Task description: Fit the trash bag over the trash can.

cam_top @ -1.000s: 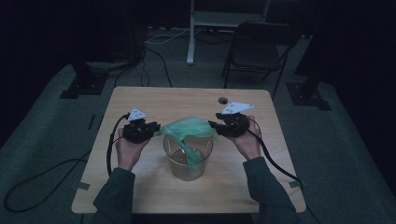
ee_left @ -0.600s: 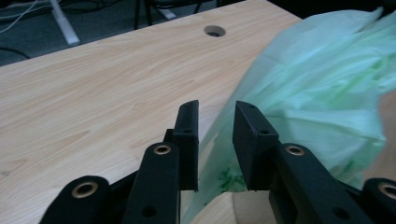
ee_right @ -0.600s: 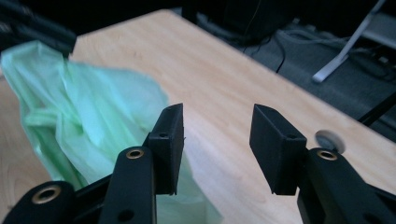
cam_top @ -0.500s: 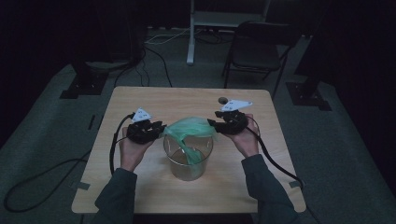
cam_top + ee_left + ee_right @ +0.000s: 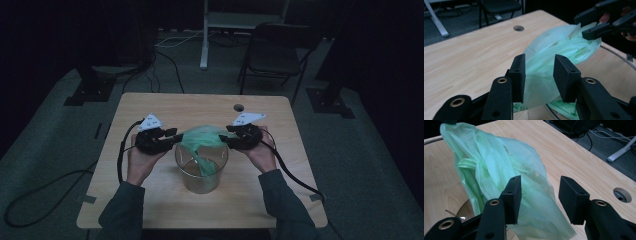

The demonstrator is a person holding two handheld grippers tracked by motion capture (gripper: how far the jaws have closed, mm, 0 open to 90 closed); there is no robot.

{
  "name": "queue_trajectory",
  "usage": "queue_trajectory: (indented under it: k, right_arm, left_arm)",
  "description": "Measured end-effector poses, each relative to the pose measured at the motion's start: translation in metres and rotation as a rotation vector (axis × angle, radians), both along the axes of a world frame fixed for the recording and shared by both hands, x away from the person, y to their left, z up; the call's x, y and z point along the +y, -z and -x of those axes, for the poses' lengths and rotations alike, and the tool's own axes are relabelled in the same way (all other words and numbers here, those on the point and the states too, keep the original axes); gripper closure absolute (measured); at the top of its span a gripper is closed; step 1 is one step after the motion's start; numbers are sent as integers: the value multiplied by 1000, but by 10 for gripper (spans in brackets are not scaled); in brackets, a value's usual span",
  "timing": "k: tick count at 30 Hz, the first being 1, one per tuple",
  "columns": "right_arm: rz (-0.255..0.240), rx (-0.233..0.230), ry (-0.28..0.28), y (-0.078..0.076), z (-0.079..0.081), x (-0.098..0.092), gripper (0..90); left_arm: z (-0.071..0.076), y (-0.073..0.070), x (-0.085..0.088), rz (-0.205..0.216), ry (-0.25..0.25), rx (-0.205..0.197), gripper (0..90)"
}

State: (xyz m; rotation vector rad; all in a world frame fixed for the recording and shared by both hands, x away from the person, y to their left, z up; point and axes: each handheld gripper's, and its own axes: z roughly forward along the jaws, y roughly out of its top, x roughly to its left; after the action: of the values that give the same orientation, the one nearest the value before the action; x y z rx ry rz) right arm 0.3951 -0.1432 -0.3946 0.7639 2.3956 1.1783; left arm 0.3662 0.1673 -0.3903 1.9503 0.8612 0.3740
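With both the left tool (image 5: 176, 138) and right tool (image 5: 226, 140) standing apart and the left's jaws just widening, the green bag (image 5: 202, 141) at centre frame, gripped by neither, could slump into the clear bin (image 5: 200, 172).

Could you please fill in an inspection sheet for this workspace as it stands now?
Surface: wooden table with a round hole near the far edge.
Job's things: clear bin in the middle; green bag draped over its rim, partly inside.
Clutter: nothing seen.
Grippers: left gripper has just been opening, bag between its jaws, pads not pressing; right gripper open, bag film by one jaw.
Cables: one black cable trails from the left gripper to the floor, another from the right across the table.
Surroundings: dark room, grey floor, chair and stand bases beyond the table.
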Motion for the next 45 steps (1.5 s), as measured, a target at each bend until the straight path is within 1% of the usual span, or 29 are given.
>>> queue_trajectory:
  k: [1,2,4,7,9,11,15,18,20,22,23,25,26,30,32,34,36,39,40,42,45]
  right_arm:
    - [-1,1,0,0,0,0,521]
    - [-3,1,0,0,0,0,521]
    - [-10,-2,2,0,-1,0,520]
    - [-35,-5,20,-3,-3,-3,522]
    - [-62,-1,26,-4,-6,-4,525]
    - [-77,7,24,-4,-8,-5,527]
    - [-86,28,28,-1,-13,-4,549]
    - [-102,48,19,1,-17,-2,612]
    - [-108,67,15,3,-19,0,716]
    - [-103,74,15,5,-20,0,796]
    - [-99,71,20,5,-20,0,830]
    - [-102,76,32,5,-21,0,866]
    - [-101,80,47,5,-22,-1,880]
    - [-88,99,79,5,-24,-3,894]
    - [-74,108,87,6,-24,-4,894]
    - [-61,119,94,7,-25,-3,894]
    - [-51,133,102,9,-27,-2,894]
    - [-36,156,114,13,-28,0,895]
    - [-30,157,116,15,-29,0,895]
    - [-21,170,120,16,-30,1,895]
    - [-14,183,131,17,-31,1,895]
  left_arm:
    - [-1,1,-2,-9,1,7,618]
    - [-3,2,-4,-19,3,25,617]
    - [-5,5,-9,-39,7,47,617]
    - [-7,8,-14,-59,11,66,629]
    - [-7,8,-15,-71,7,63,655]
    - [-7,8,-15,-81,-6,58,687]
    - [-5,8,-15,-96,-23,38,759]
    - [-2,8,-14,-102,-40,19,813]
    - [1,8,-11,-102,-45,5,848]
    - [4,8,-9,-80,-32,-5,881]
    - [7,7,-9,-80,-29,-14,885]
    - [13,7,-9,-85,-12,-34,890]
    - [16,7,-10,-83,-4,-44,892]
    - [35,10,-11,-95,30,-78,893]
    - [44,13,-9,-97,39,-85,893]
    - [54,16,-5,-79,51,-95,893]
    - [61,19,-1,-75,51,-102,893]
    - [75,23,8,-34,62,-113,894]
    - [78,23,9,-27,62,-114,894]
    - [88,24,12,-25,67,-127,894]
    - [98,25,16,-19,69,-133,894]
